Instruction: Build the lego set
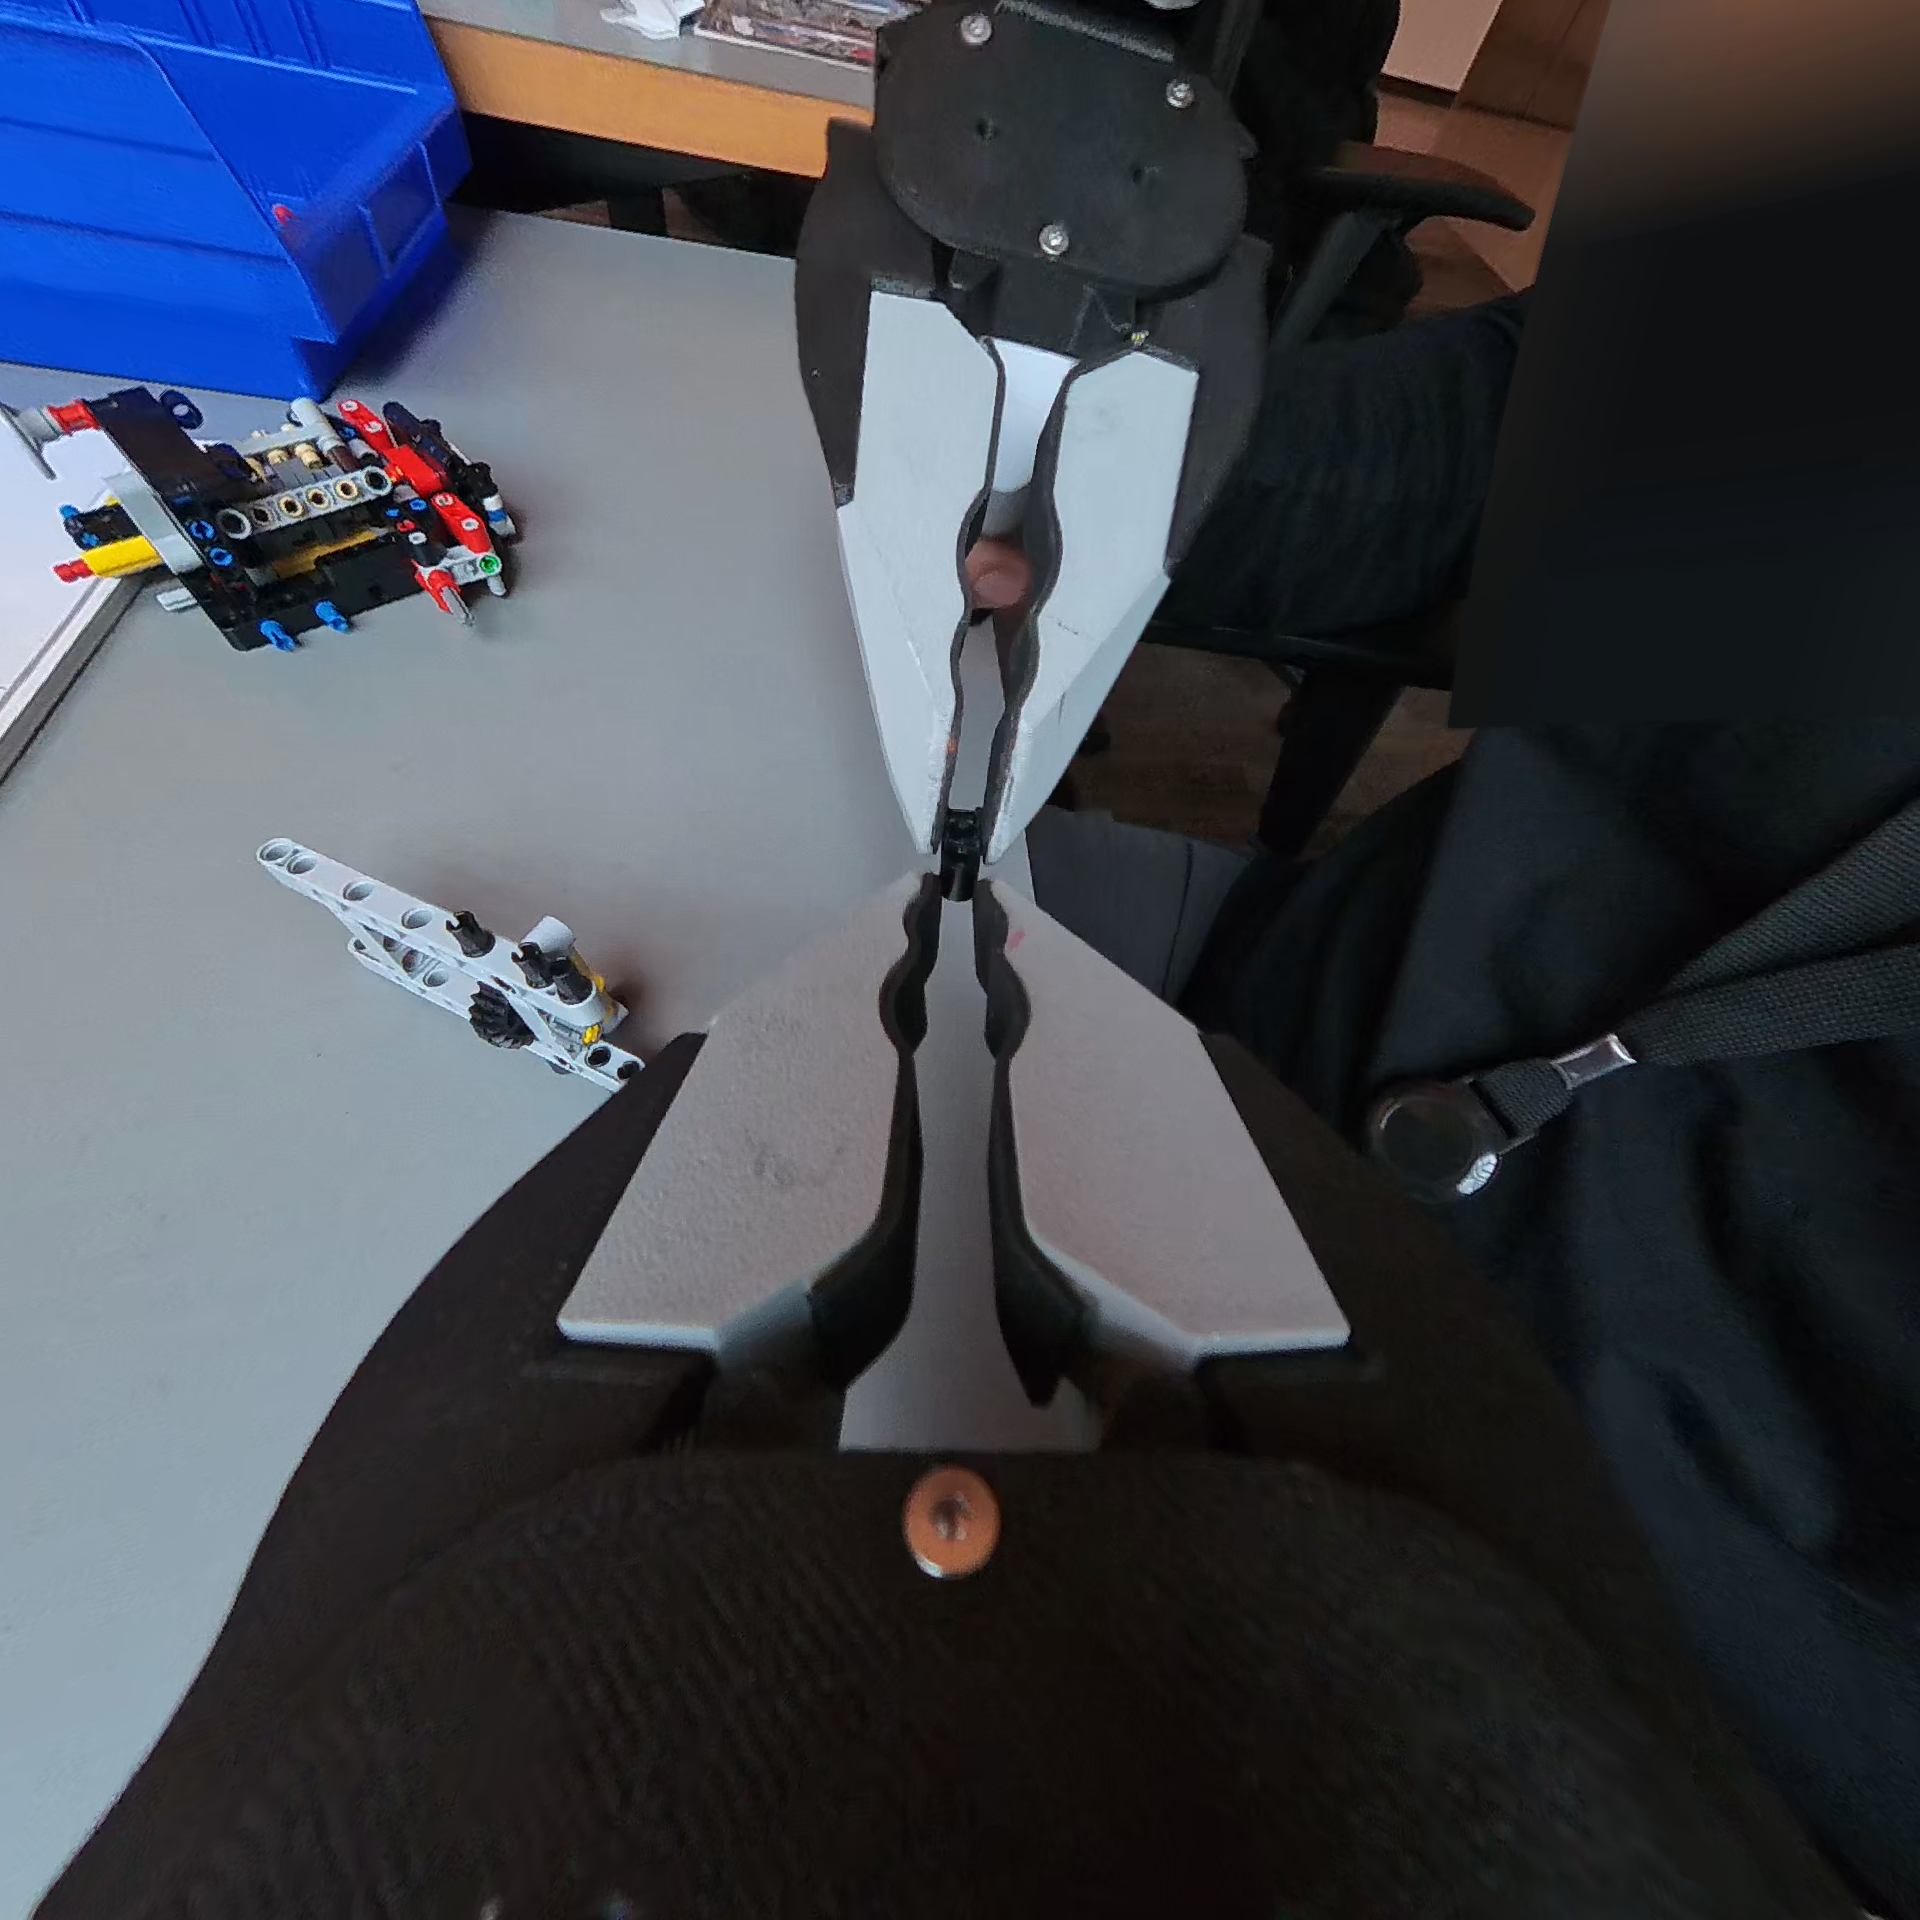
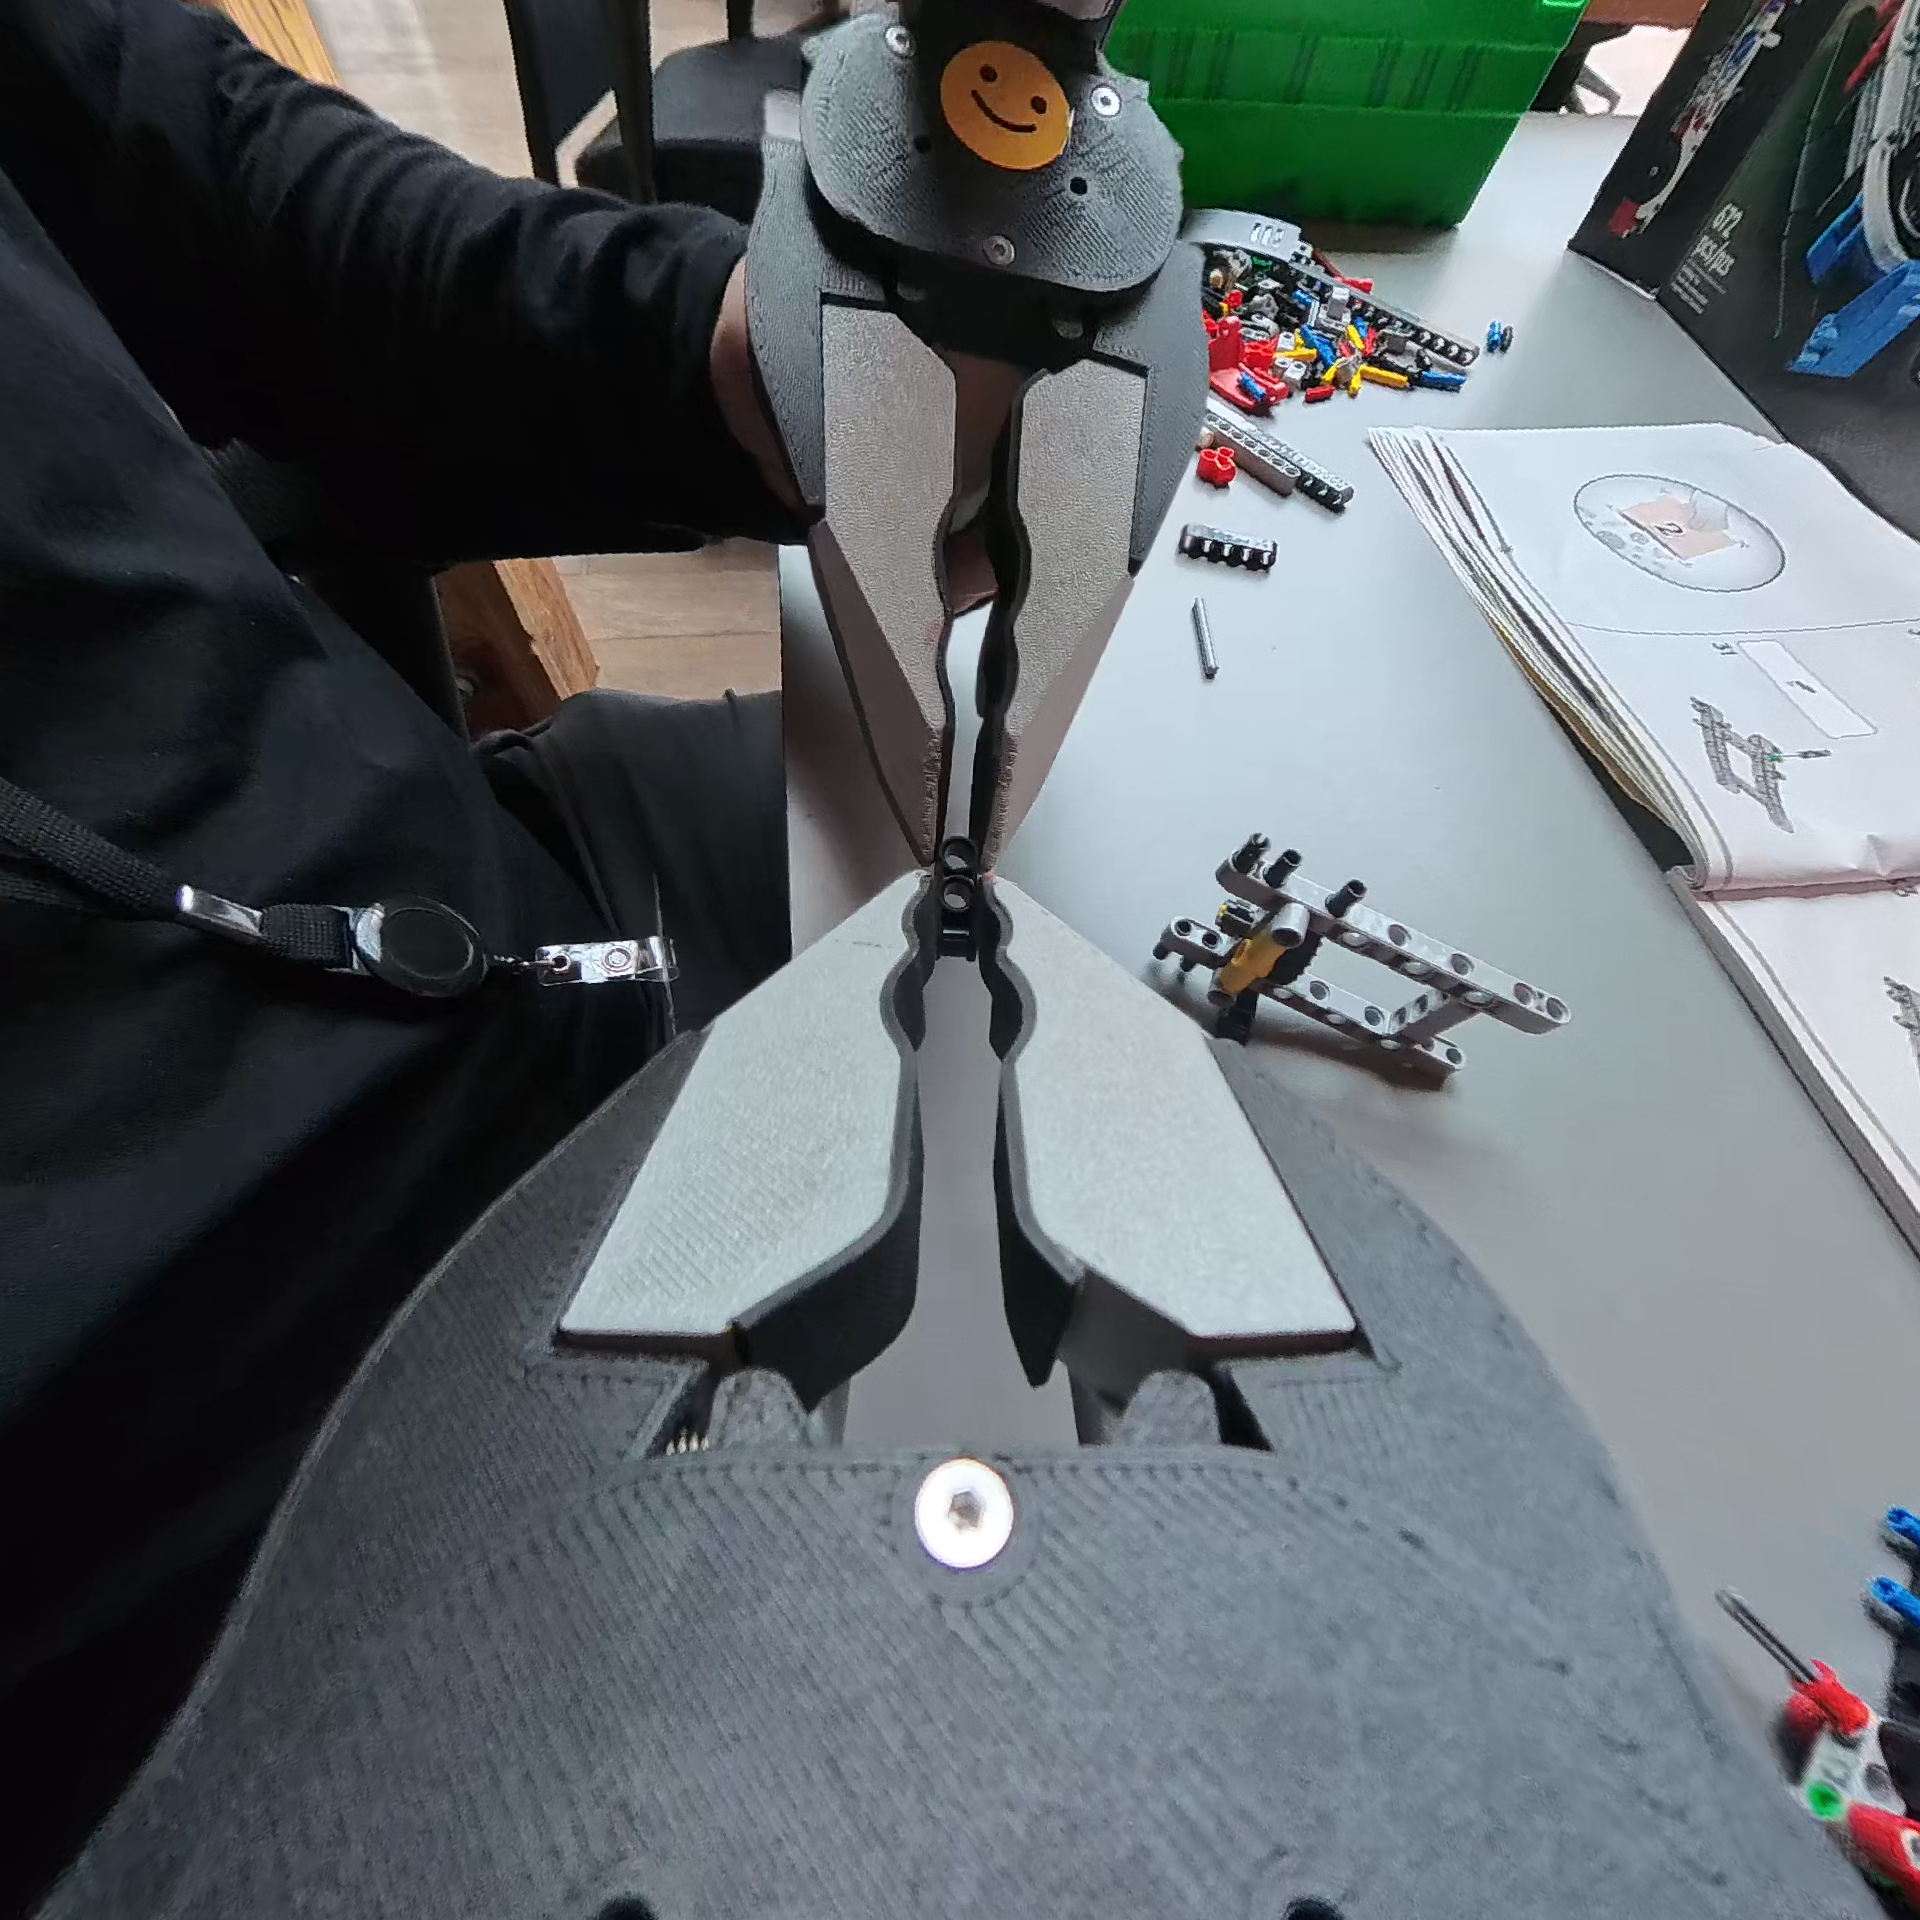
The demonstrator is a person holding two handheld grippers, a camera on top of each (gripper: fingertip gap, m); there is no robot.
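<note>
Grey table bears loose lego pieces, grey frame, open manual.

A small connector piece was held between the tips of the left gripper and the right gripper, which were set tip to tip above the table's edge. On the table, a beam frame was placed just beside the grippers, with the manual beyond it and the loose parts farther back. The half-built model was set before the bin.

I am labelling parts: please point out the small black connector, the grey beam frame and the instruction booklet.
small black connector (image 2: pixel 957 902), right wrist view, its middle.
grey beam frame (image 2: pixel 1392 961), right wrist view, upper beam.
instruction booklet (image 2: pixel 1704 623), right wrist view, open page.
</note>
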